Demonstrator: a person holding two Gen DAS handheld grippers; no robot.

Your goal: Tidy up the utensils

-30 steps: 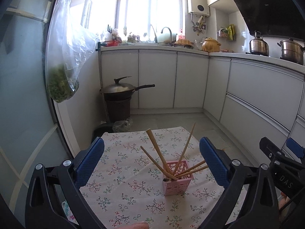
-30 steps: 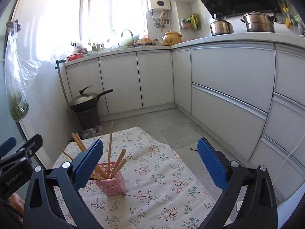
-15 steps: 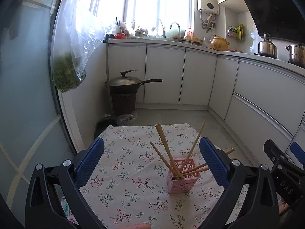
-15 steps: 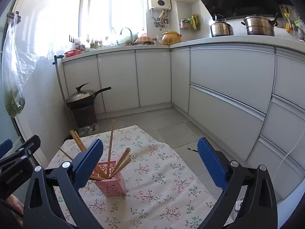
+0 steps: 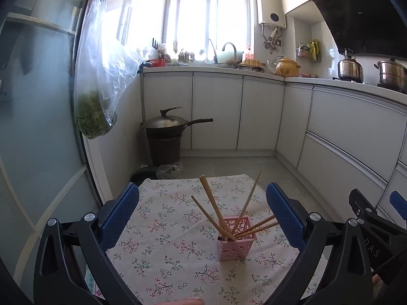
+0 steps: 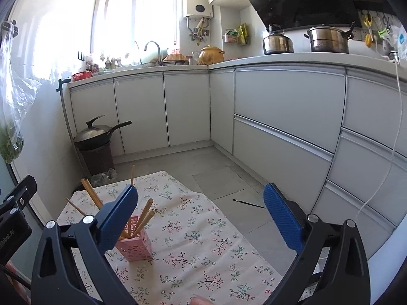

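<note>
My fingers are spread wide on both grippers, holding nothing: the left gripper [image 5: 202, 214] hangs above the near edge of the cloth [image 5: 162, 244], the right gripper [image 6: 201, 213] just to its right. On the cloth stands a small pink holder [image 5: 236, 239] with chopsticks [image 5: 212, 207] fanned out and leaning steeply. I judge the holder light and top-heavy; a finger brushing a leaning stick could tip it or flick sticks onto the cloth. The left view shows the holder in full between my fingers. In the right view my left finger [image 6: 117, 218] hides part of it, but only there do I see a thin dark stick [image 6: 248, 204] lying on the floor beyond the cloth.
</note>
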